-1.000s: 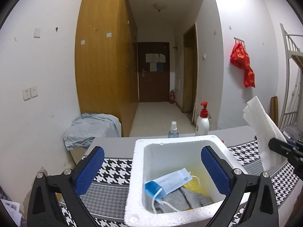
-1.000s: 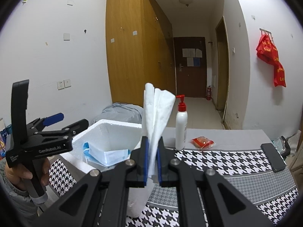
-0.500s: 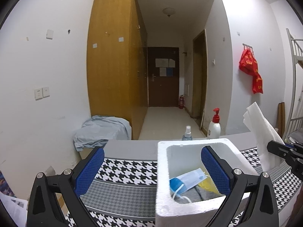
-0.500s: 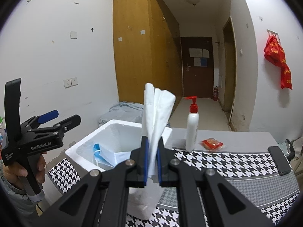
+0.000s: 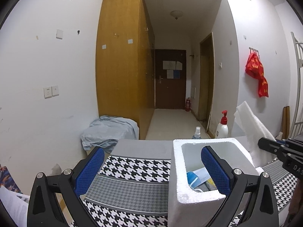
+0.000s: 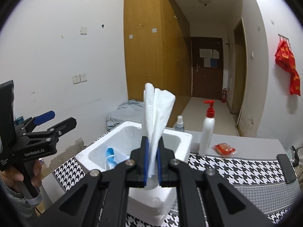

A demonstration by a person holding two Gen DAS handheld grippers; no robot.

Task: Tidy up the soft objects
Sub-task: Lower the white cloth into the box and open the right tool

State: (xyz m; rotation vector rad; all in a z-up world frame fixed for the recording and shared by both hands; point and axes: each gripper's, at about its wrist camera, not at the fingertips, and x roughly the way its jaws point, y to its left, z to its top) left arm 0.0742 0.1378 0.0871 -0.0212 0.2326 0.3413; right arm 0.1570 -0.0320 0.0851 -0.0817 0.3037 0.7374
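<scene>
Right wrist view: white tissue pinched upright in right claw, frame centre, long axis vertical, just above near rim of foam box on counter. Box opening ahead-left, holding mask. Left claw spread, empty, lower frame, farther off.

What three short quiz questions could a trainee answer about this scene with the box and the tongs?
1. True or false: the right tongs are shut on a white tissue.
2. Which lies inside the foam box? A) blue face mask B) pump bottle C) red snack packet
3. Fill in: the left tongs are ____ and hold nothing.

Key: 1 true; 2 A; 3 open.
</scene>
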